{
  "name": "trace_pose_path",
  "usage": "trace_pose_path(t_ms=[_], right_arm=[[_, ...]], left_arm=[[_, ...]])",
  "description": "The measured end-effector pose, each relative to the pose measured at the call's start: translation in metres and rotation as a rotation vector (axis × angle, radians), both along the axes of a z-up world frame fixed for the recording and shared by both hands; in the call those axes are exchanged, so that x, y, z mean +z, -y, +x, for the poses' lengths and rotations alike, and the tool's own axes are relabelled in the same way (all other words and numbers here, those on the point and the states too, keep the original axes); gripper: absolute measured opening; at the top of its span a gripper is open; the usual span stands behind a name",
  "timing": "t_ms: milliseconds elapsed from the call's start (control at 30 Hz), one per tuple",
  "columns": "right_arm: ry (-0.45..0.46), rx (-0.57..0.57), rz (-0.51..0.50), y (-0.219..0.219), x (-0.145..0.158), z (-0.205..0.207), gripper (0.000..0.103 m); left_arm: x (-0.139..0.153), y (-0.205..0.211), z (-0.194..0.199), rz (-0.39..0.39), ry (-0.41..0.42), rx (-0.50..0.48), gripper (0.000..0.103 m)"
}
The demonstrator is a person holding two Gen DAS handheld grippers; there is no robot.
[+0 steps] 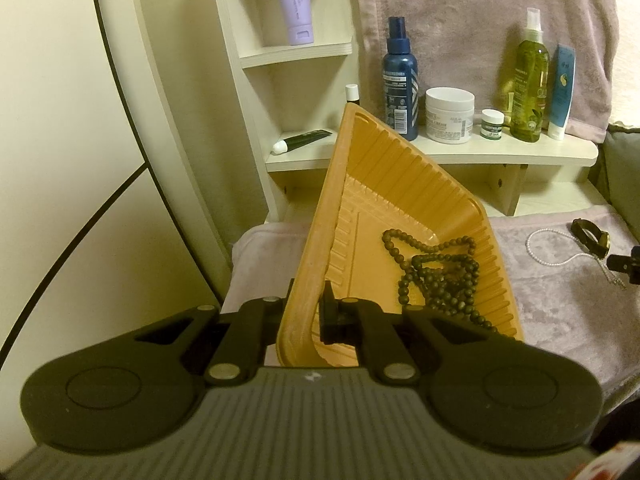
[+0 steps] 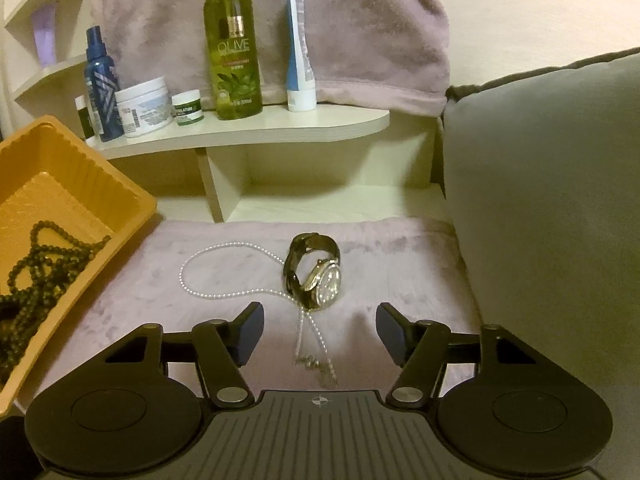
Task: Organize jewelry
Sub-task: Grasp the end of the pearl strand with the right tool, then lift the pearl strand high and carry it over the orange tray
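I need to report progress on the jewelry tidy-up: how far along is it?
Done: the dark bead necklace lies in the orange tray. In hand: the left gripper is clamped on the tray's rim, and the open right gripper is above the pearl necklace. Left: pearl necklace and wristwatch, both on the pink cloth.

Dim, warm yellowish indoor light in both views; source not visible. Soft shadow seen under the shelf, darkest in the recess below it. Faint sheen noted on the green bottle and watch face. Strong fisheye bending at edges, dark vignetted corners. Slight softness and grain throughout; small chain near bottom of right view blurred.
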State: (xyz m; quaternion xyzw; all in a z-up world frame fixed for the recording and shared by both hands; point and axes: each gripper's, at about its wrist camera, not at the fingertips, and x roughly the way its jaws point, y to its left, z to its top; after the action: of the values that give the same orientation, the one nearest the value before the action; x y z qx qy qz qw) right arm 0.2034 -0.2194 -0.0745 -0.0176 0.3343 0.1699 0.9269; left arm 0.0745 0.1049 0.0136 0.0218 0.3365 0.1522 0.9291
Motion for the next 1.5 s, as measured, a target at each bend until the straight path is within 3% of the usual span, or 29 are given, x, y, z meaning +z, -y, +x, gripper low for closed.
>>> trace_pose_path(t_ms=[200,333,500,567,667,1133,1500], right_arm=[[-0.023,0.015,-0.032,-0.005,-0.004,0.009,0.059],[-0.052,0.045,-0.074,-0.011,-0.012,0.011,0.034],[-0.051,0.056,-0.082,-0.014,-0.015,0.009,0.024],[-0.056,0.067,-0.080,-0.015,-0.015,0.008,0.008],[-0.066,0.082,-0.072,-0.016,-0.012,0.005,0.002],[-0.120,0.232,-0.011,-0.044,-0.001,-0.050,0.002],[-0.082,0.234,-0.116,-0.059,-0.013,-0.044,0.003]], left_arm=[[-0.002,-0.001,0.000,0.001,-0.001,0.002,0.006],[-0.002,-0.002,0.000,0.001,-0.001,0.001,0.006],[-0.002,-0.002,0.000,0.000,-0.001,0.003,0.006],[-0.003,-0.002,0.001,0.000,-0.001,0.003,0.006],[-0.003,-0.002,0.001,0.000,-0.001,0.003,0.006],[-0.002,-0.002,0.001,-0.001,0.002,0.000,0.006],[0.000,0.001,0.000,-0.001,0.006,-0.002,0.007]])
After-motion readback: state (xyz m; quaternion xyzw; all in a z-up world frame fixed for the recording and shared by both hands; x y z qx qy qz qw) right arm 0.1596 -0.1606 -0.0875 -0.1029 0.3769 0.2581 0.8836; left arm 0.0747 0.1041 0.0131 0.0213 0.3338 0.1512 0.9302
